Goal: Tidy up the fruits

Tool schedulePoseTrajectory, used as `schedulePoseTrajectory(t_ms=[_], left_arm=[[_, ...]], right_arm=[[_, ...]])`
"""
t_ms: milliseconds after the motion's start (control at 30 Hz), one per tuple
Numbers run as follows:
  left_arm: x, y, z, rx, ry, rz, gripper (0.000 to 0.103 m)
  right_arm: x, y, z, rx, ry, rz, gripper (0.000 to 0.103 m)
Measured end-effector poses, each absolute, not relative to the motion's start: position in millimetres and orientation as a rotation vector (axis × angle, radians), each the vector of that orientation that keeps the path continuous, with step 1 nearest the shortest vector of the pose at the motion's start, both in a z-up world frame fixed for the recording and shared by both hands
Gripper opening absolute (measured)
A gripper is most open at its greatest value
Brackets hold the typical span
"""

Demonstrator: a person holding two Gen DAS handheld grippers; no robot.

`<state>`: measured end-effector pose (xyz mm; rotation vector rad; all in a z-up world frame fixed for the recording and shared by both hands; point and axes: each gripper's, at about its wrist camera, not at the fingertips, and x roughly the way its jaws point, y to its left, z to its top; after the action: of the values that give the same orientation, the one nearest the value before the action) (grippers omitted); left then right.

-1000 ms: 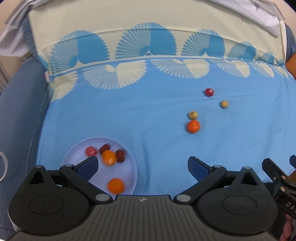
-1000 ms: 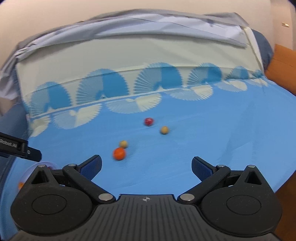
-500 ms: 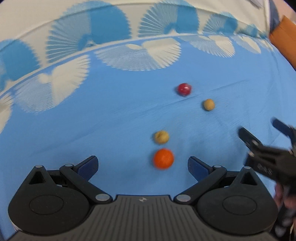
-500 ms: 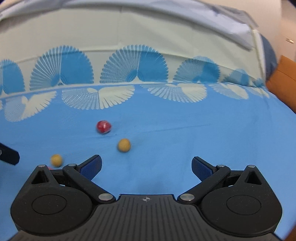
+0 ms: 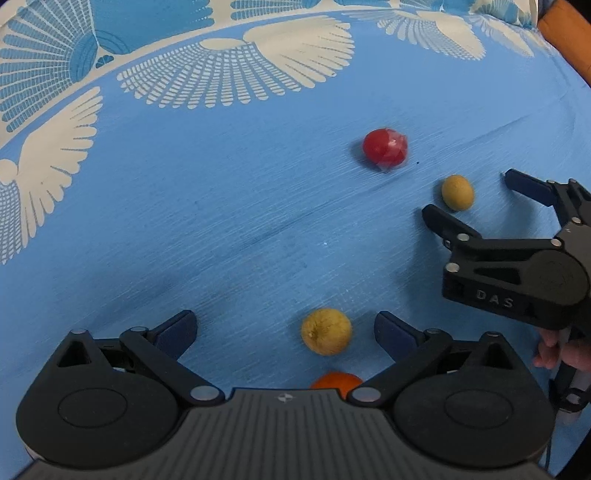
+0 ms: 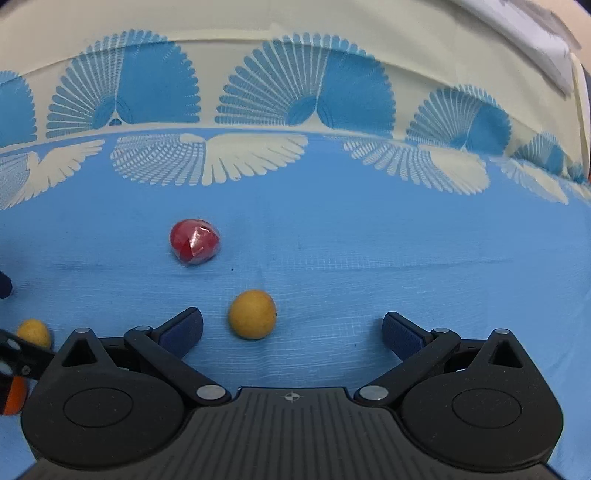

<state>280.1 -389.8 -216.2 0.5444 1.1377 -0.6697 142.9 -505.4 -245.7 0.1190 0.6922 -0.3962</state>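
Note:
My left gripper (image 5: 284, 328) hangs low over the blue cloth, its jaws wide and closing. A yellow fruit (image 5: 326, 331) lies between the fingers, nearer the right one and untouched. An orange (image 5: 336, 382) peeks out just behind it, half hidden by the gripper body. My right gripper (image 6: 291, 326) is also wide and closing, with a second yellow fruit (image 6: 252, 314) between its fingers, nearer the left one and clear of both pads. The left wrist view shows that gripper (image 5: 474, 199) straddling this fruit (image 5: 457, 192). A red fruit (image 5: 385, 150) (image 6: 194, 242) lies farther back.
The blue cloth (image 5: 221, 221) carries white fan prints, and a cream band (image 6: 295, 22) runs along its back. An orange-brown surface (image 5: 565, 29) shows at the top right. A person's hand (image 5: 554, 354) holds the right gripper's handle.
Both grippers have dropped and moved forward over the loose fruits. The plate with fruit has left the left wrist view. Each gripper now has a yellow fruit between its fingers.

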Motion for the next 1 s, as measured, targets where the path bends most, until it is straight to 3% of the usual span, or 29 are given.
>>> schedulePoseTrajectory(t_ms=[67,100,400,767,1000], left_arm=[[276,-389,-207,0.523,1.107,-0.690,0.061],[273,-389,-201,0.528,1.092,-0.712,0.027],[254,-356,-143,0.465,1.044,-0.655,0.027],[154,-206,-55,0.405,0.991,-0.468,0.027],[86,-126,-32,0.310,1.019,-0.437,0.027]], right_arm=[[138,-501,-244,0.107,0.667,-0.372,0.059],[137,-497,-241,0.087,0.664,-0.369,0.028],[89,-485,-191,0.226,0.643,-0.465,0.026],[-36,-355,-89,0.298,0.564,-0.283,0.026],[-84,-269,-46,0.265,0.550,-0.116,0.026]])
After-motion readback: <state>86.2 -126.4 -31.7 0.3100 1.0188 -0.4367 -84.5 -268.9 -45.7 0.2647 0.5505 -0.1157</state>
